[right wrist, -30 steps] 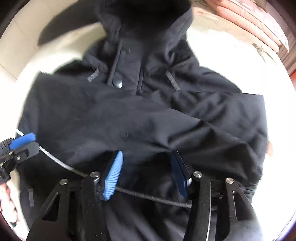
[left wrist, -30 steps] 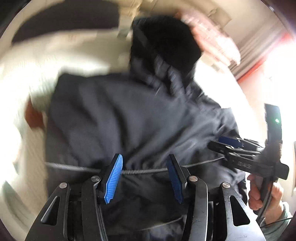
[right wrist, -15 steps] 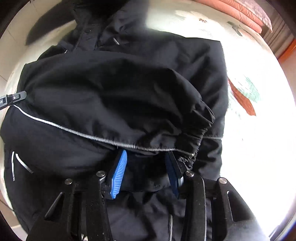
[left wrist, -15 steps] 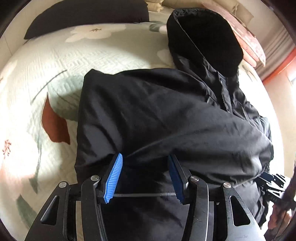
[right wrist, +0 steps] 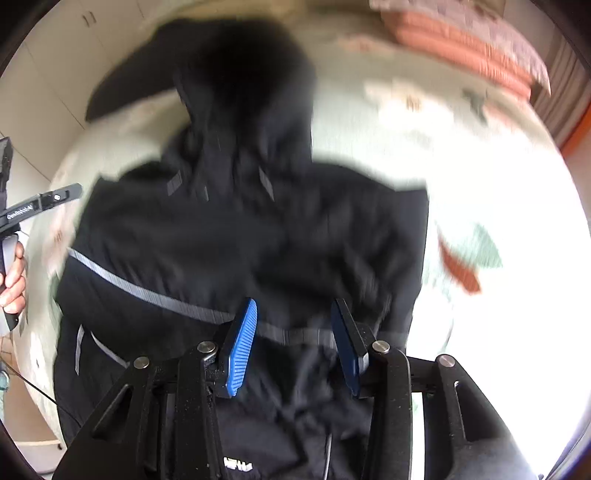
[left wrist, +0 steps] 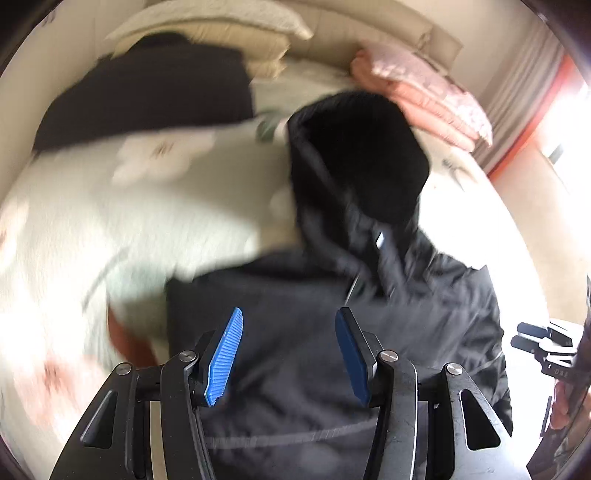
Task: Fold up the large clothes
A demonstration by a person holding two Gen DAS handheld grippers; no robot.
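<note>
A large black hooded jacket of smooth shell fabric (right wrist: pixel 229 236) is spread on a bed covered with a pale quilted bedspread printed with flowers and a red leaf (left wrist: pixel 129 206), its hood (left wrist: pixel 362 155) laid toward the headboard and its lower part toward the cameras. The body appears to be doubled over itself, a grey reflective strip (right wrist: pixel 155 295) running across the upper layer, so a first fold is judged to be in place; both views are smeared by motion, so the exact layering cannot be told for certain.

The left claw (left wrist: pixel 288 354) is held above the garment with its blue ribbed pads (left wrist: pixel 227 354) spread, and no cloth is seen between them. The right claw (right wrist: pixel 291 343) is likewise held apart over the reflective strip, with fabric seen beyond the gap but nothing pinched. Both are judged to be kept clear of the cloth so that the folded layer is not dragged out of place.

In the right wrist view a hand (right wrist: pixel 14 273) is seen at the left edge gripping the handle of the other tool, just beside the jacket's side.

At the far end a dark folded cloth (left wrist: pixel 147 96), cream pillows (left wrist: pixel 221 26) and a stack of pink folded quilts (left wrist: pixel 428 96) are kept well apart from the jacket, which leaves open bedspread around it for folding
</note>
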